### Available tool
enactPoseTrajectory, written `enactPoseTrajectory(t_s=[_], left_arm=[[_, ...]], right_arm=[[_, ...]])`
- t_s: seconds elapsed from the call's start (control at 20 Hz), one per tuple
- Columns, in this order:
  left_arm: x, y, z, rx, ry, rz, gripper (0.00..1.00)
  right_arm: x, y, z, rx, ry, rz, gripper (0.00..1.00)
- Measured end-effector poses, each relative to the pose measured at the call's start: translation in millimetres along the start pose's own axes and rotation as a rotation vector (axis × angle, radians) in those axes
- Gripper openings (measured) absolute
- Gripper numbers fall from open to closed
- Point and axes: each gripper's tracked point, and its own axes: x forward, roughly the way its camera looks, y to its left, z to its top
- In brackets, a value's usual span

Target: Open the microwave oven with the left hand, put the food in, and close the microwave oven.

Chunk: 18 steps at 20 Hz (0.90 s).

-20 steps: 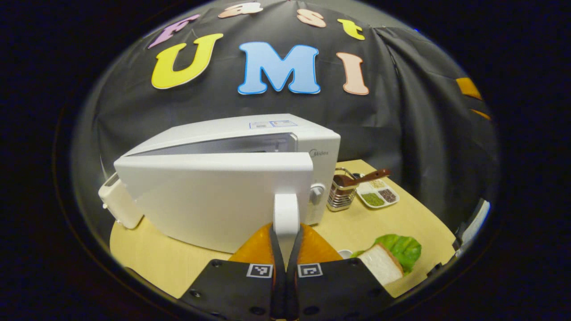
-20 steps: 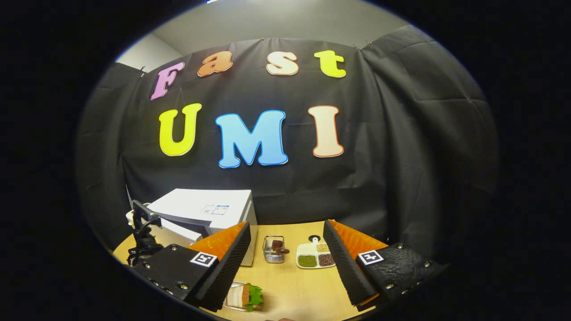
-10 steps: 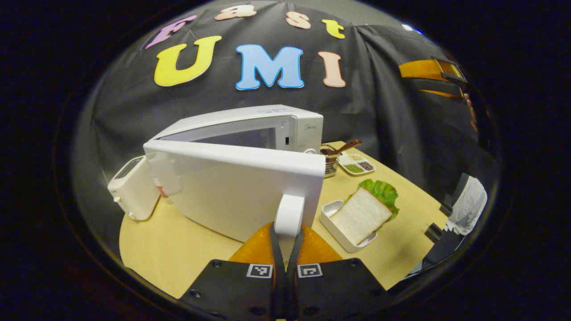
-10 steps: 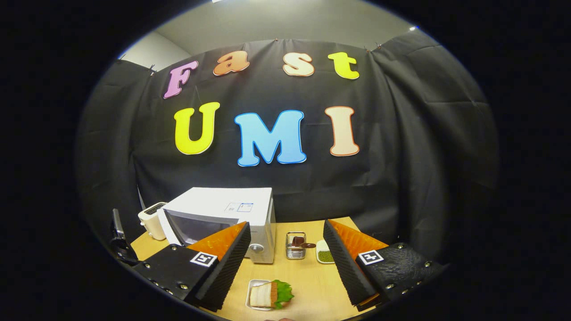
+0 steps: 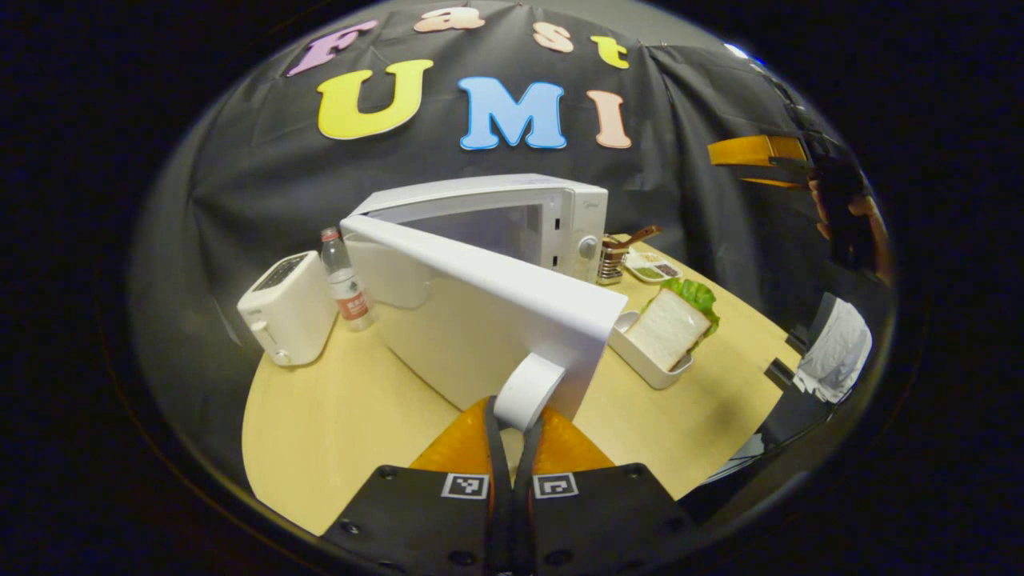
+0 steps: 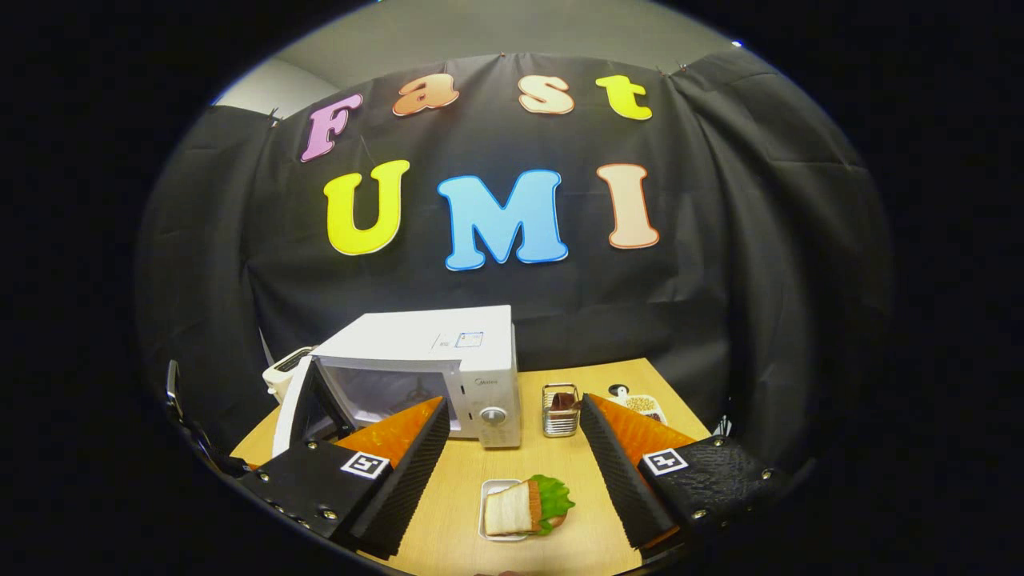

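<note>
**Now the door stands wide: the oven is ready for the sandwich**

Already the change is plain when set against the pictures of a second ago: the door, then open only a crack, has swung far out on its hinge, and the cavity behind it has come into sight.

Going left to right in the left gripper view: a white boxy toaster [image 5: 288, 318] stands at the tabletop's [image 5: 336, 432] left end, with a clear plastic water bottle [image 5: 346, 280] just beside it. Next comes the white box-shaped microwave oven [image 5: 512, 216], its flat white door [image 5: 488, 320] angled well away from the body. The left claw [image 5: 512, 428] is closed narrowly on the door's white curved handle [image 5: 528, 390], both fingers pressing it. To the right lies the food, a slice of white bread with green lettuce [image 5: 670, 324] in a small white rectangular tray [image 5: 640, 364], close to the door's free edge. Beyond it are a wire mesh holder [image 5: 612, 264] and a white divided dish [image 5: 658, 270].

In the right gripper view the right claw [image 6: 512, 460] is spread wide and holds nothing, hanging above the sandwich tray [image 6: 520, 508], which rests on the tabletop in front of the oven.

By my judgement the opening step is nearly or fully done. What comes next is the right claw's descent onto the tray, with the door kept clear of its path.
</note>
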Motion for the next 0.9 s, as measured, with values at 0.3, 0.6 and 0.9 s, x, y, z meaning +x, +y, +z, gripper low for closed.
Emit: enactPoseTrajectory(t_s=[0.3,0.6,0.9], left_arm=[[-38,64,-28,-0.009,0.005,0.046,0.06],[-59,132,-46,-0.039,-0.007,0.096,0.07],[-63,156,-54,-0.068,-0.027,0.111,0.07]], right_arm=[[17,-16,-41,0.013,0.111,-0.01,0.99],[34,-41,-102,-0.034,0.242,-0.027,0.99],[46,-62,-173,0.046,0.438,-0.029,0.99]])
